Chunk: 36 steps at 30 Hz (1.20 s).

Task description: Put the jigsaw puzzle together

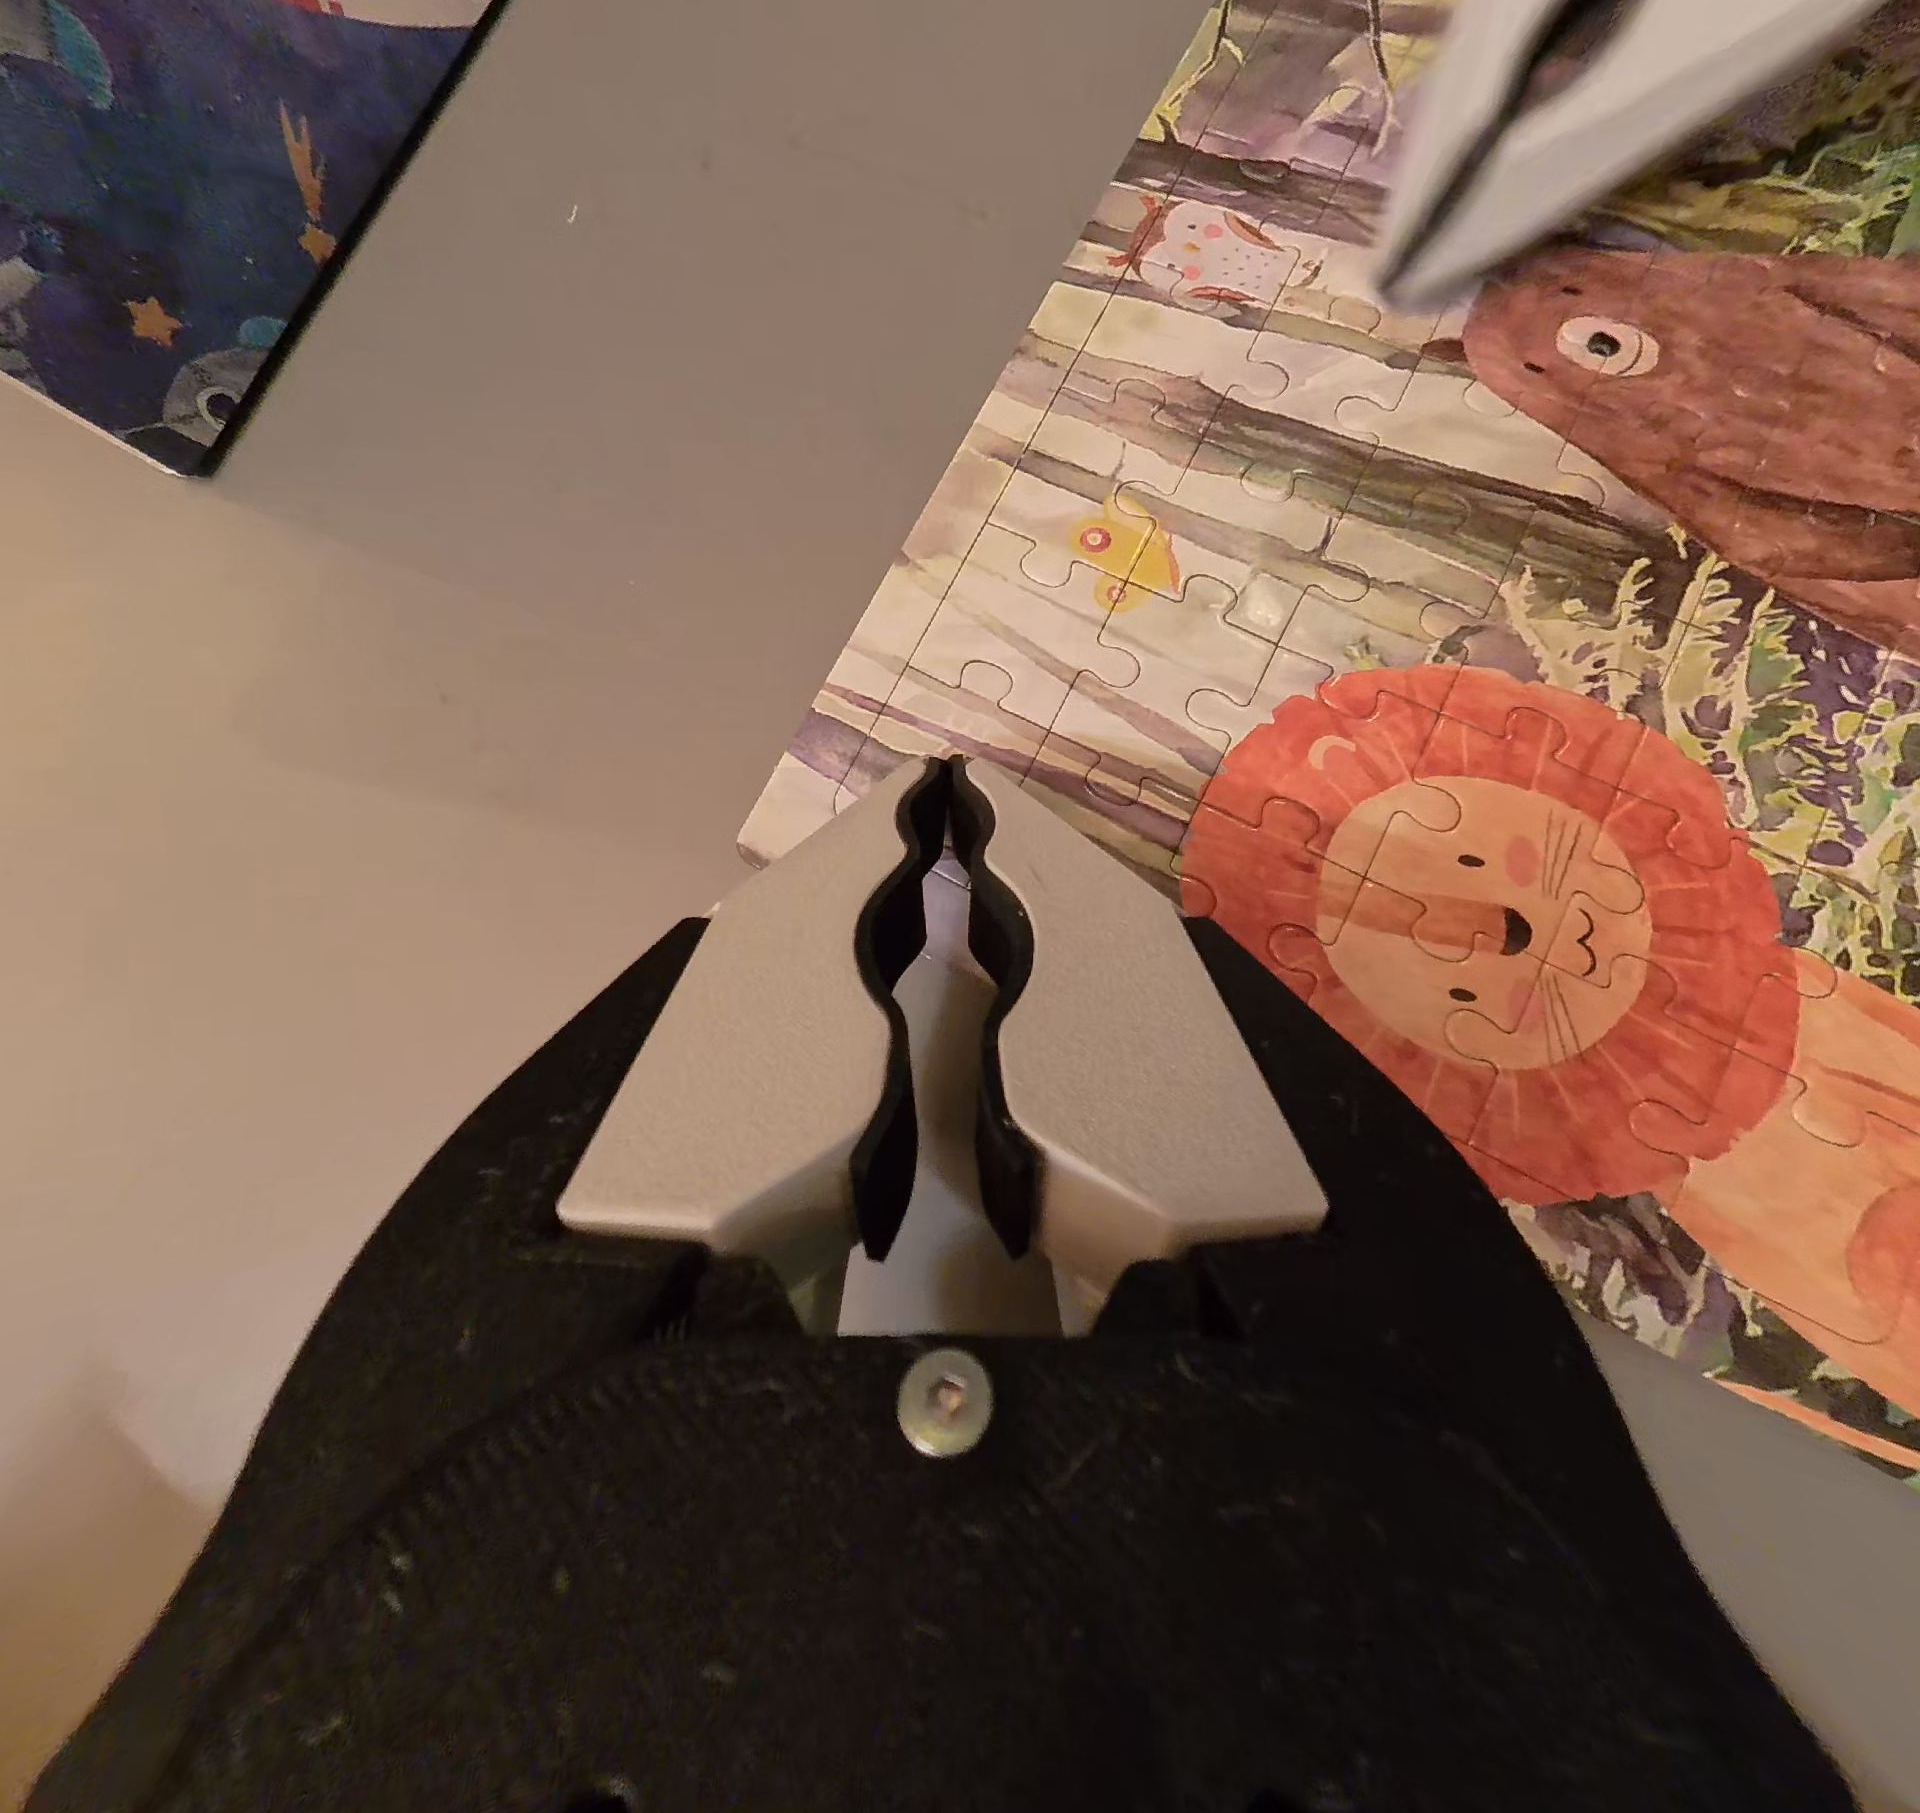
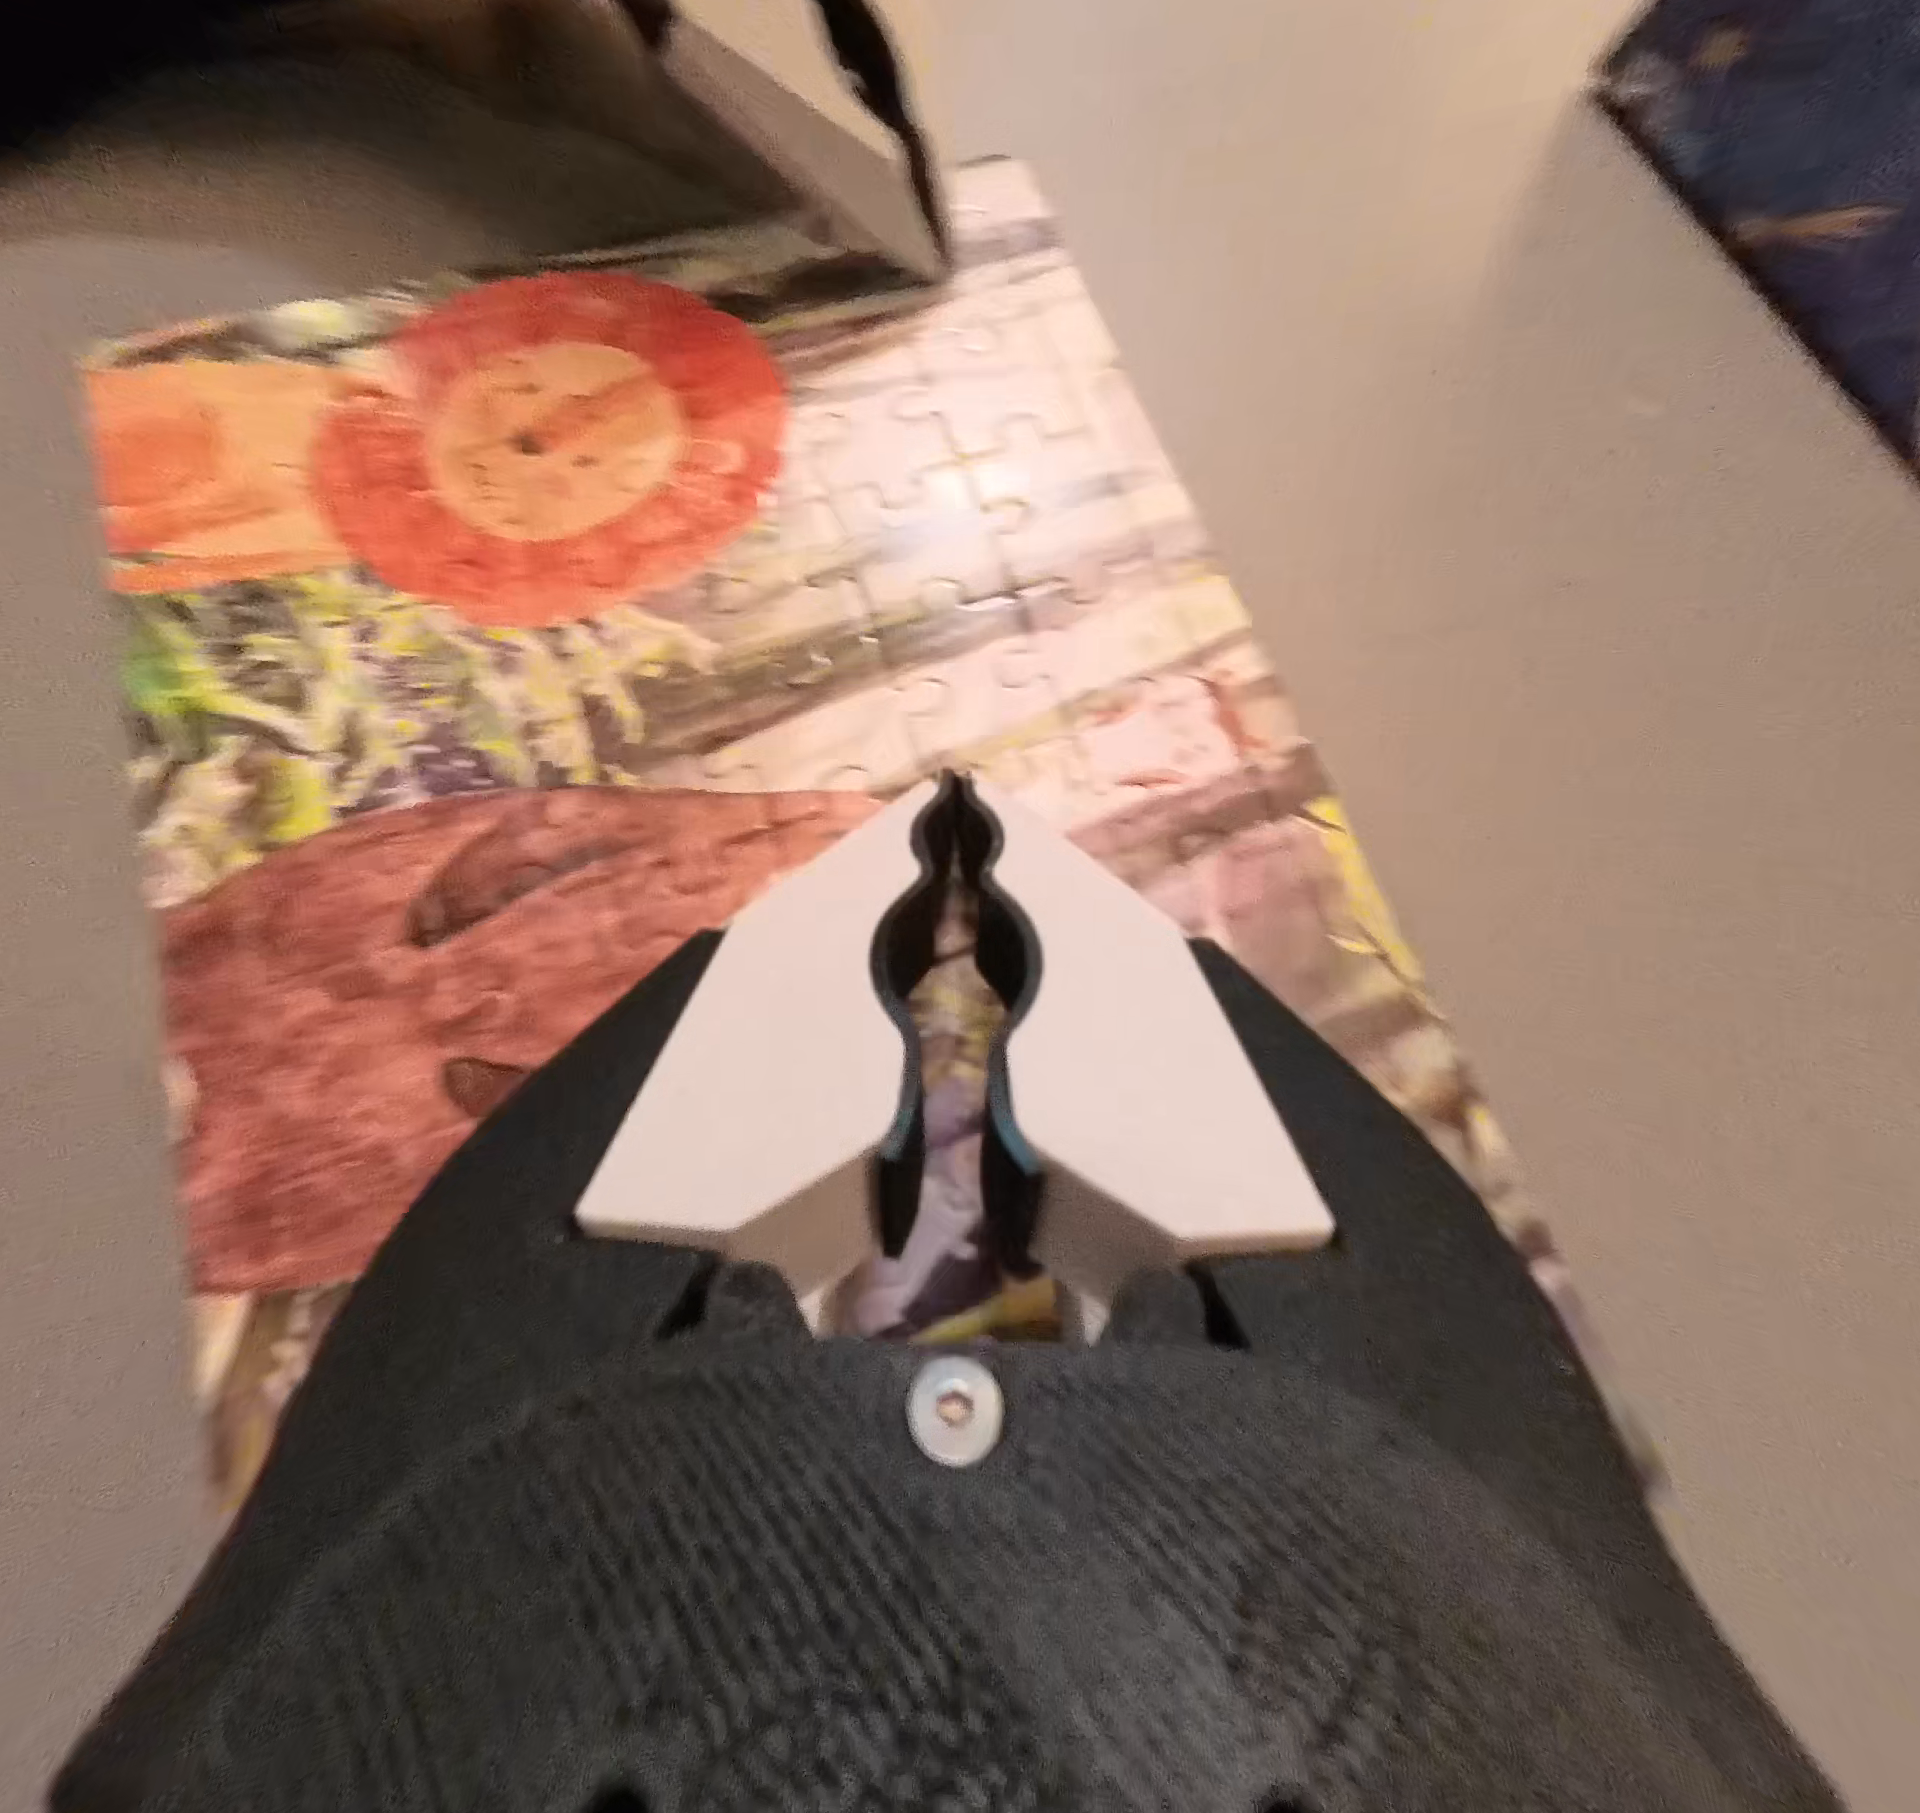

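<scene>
Grey claws (image 1: pixel 951 771) (image 2: pixel 953 784) — both closed, empty

Left hand-held gripper (image 1: pixel 951 771) and right hand-held gripper (image 2: pixel 953 784): both with jaws closed, empty

Grey table (image 1: pixel 623 413) with jigsaw puzzle (image 1: pixel 1351 724), dark box (image 1: pixel 156 153).

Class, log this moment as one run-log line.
left gripper: shut, empty | right gripper: shut, empty | jigsaw puzzle: no gaps visible
</scene>
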Tool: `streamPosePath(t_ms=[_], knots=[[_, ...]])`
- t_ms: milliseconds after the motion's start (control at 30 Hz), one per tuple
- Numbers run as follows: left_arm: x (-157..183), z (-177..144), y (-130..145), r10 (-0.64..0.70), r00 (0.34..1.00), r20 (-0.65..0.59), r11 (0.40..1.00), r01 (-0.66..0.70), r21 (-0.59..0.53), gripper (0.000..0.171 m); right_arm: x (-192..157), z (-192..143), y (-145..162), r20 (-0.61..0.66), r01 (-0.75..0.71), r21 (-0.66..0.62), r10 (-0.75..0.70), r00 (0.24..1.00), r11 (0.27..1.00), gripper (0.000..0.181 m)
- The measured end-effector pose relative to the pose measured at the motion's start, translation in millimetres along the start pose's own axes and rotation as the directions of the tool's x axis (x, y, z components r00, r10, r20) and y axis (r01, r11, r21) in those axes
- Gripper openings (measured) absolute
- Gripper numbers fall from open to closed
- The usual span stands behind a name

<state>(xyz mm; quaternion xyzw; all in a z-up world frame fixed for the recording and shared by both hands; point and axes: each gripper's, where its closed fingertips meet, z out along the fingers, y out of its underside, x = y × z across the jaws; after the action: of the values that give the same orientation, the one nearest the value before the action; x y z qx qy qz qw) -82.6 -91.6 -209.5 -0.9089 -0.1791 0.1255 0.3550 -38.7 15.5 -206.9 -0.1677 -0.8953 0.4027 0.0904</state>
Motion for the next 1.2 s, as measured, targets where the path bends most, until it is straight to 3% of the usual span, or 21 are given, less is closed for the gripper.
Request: streamPosePath(t_ms=[33,167,300,433,533,633,733,833,933,1067,1200], knots=[[0.0,0.0,0.0,0.001,1.0,0.001,1.0,-0.001,0.0,0.0,-8.0,1.8,-1.1,0.043,-0.006,-0.004,0.006,0.999,1.0,0.0],[-0.1,0.3,-0.2,0.004,1.0,0.006,1.0,-0.004,-0.002,0.0,29.3,-2.1,2.3,-0.169,-0.05,-0.008,0.048,0.985,0.999,0.0],[-0.1,0.4,-0.3,0.009,1.0,0.009,1.0,-0.009,-0.004,0.0,-8.1,5.1,-4.4,0.083,-0.091,-0.011,0.091,0.992,0.996,0.0],[-0.1,0.3,-0.1,0.004,1.0,0.004,1.0,-0.004,-0.002,0.0,39.2,-5.8,6.6,-0.162,-0.152,-0.018,0.147,0.976,0.988,0.0],[-0.1,0.4,-0.4,0.007,1.0,0.008,1.0,-0.007,-0.003,0.0,38.0,-5.8,4.8,-0.113,-0.242,0.006,0.241,0.964,0.97,0.0],[-0.1,0.5,-0.3,0.005,1.0,0.005,1.0,-0.005,-0.002,0.0,10.8,9.3,-9.2,-0.008,-0.199,-0.005,0.199,0.98,0.98,0.0],[-0.1,0.4,-0.3,-0.001,1.0,-0.001,1.0,0.001,0.0,0.0,24.1,8.3,-7.4,-0.146,-0.102,-0.047,0.094,0.985,0.994,0.0],[0.0,0.4,-0.3,-0.003,1.0,-0.002,1.0,0.003,0.001,0.0,59.3,-6.9,7.2,-0.3,-0.167,-0.047,0.145,0.943,0.985,0.0],[-0.1,0.6,-0.5,0.004,1.0,0.003,1.0,-0.004,-0.003,0.0,60.6,-5.2,5.3,-0.266,-0.257,-0.004,0.247,0.932,0.966,0.0],[0.0,0.7,-0.6,-0.002,1.0,-0.002,1.0,0.002,0.0,0.0,35.4,16.7,-14.5,-0.228,-0.131,-0.022,0.122,0.966,0.991,0.0],[0.0,0.7,-0.5,0.0,1.0,0.0,1.0,0.0,0.0,0.0,47.3,10.1,-9.2,-0.307,-0.085,-0.066,0.06,0.95,0.994,0.0]])
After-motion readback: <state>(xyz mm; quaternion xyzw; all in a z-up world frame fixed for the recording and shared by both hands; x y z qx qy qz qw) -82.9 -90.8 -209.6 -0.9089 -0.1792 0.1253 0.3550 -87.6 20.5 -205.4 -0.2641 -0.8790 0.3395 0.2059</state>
